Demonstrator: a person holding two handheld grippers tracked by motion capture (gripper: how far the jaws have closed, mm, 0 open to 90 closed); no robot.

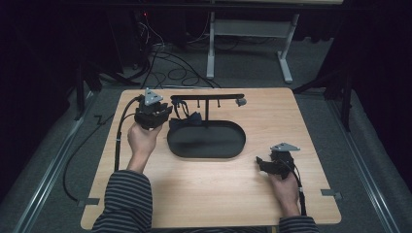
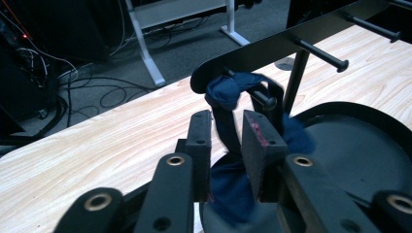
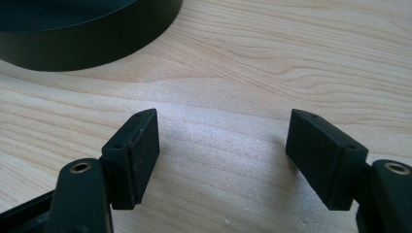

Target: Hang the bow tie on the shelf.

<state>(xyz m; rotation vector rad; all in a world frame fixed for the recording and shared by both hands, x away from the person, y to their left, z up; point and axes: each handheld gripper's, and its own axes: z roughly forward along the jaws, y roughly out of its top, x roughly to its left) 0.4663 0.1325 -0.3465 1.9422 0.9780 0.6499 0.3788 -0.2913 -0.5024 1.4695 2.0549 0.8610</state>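
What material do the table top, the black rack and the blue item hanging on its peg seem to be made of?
Table top: pale wood or wood-look laminate, with visible grain lines and a smooth matte face. Black rack: probably painted metal, thin flat bar with slim pegs and an even, dull sheen. Blue item: soft fabric, folding and draping over the peg; the exact cloth is unclear.

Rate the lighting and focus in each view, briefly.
High view: the table is lit evenly while the room behind falls into near darkness; the black tray shows little detail. Left gripper view: the blue cloth on the rack is fairly sharp, the nearest parts of the hand-held gripper soft. Right gripper view: bright wood grain, crisp, with soft shadows beside the pads.
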